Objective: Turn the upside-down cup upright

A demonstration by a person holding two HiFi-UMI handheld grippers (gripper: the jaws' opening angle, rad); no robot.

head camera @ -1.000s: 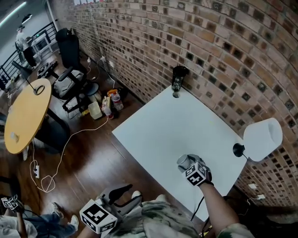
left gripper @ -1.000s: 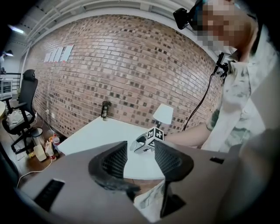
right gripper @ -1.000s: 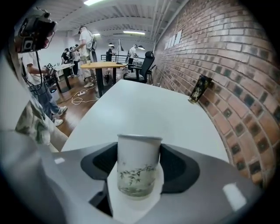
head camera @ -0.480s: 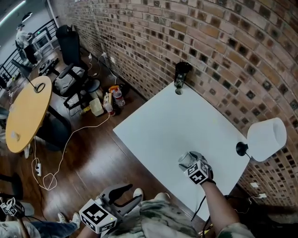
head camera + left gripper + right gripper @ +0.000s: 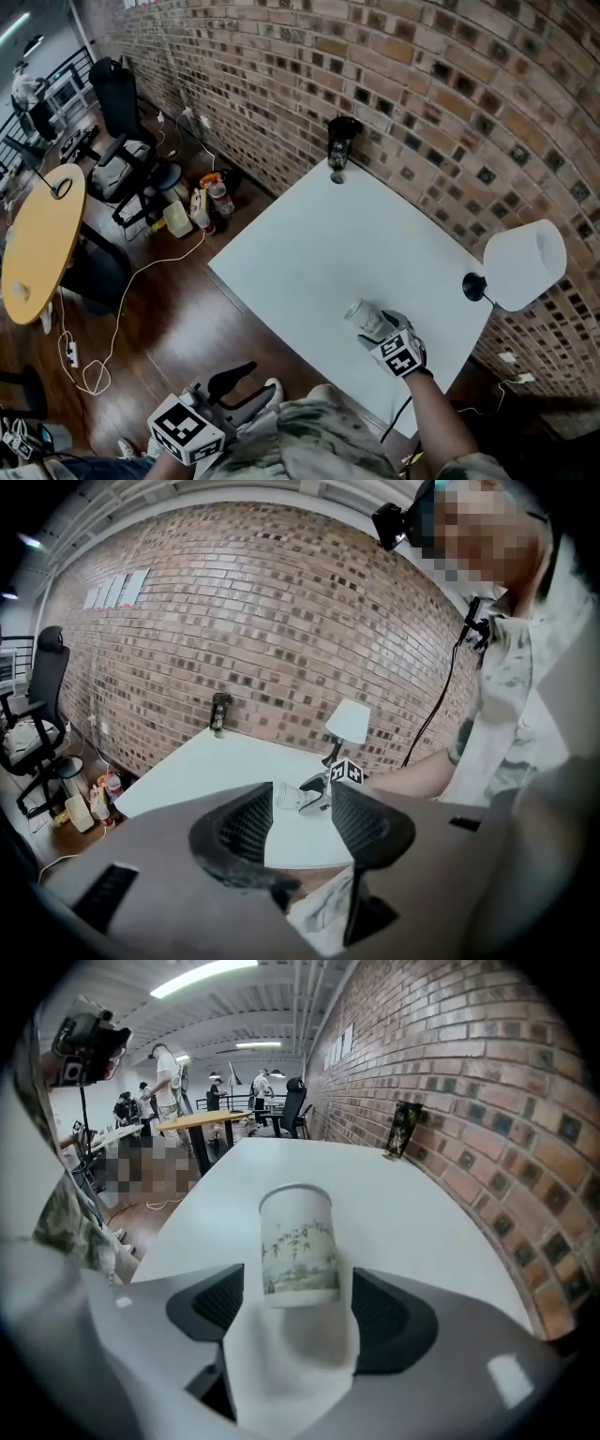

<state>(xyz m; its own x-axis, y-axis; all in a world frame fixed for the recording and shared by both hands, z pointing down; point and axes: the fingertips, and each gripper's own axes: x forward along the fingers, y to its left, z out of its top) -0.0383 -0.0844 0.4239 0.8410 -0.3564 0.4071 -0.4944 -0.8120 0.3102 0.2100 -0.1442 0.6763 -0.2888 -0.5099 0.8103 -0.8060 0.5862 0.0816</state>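
A white cup with a green plant print is tipped over above the white table, its far end pointing away from my right gripper. That gripper is shut on the cup's near end. In the head view the cup leans up-left from the right gripper near the table's front edge. In the left gripper view the cup lies almost level, with the right gripper at its right end. My left gripper hangs open off the table, above the floor, with nothing in its jaws.
A lamp with a white shade stands at the table's right edge. A dark bottle stands at the far corner by the brick wall. On the floor to the left are bottles and bags, cables, office chairs and a round yellow table.
The cup, which stood on end in the right gripper, now leans over on its side. The head view has shifted a little. The left gripper has stayed low and open.
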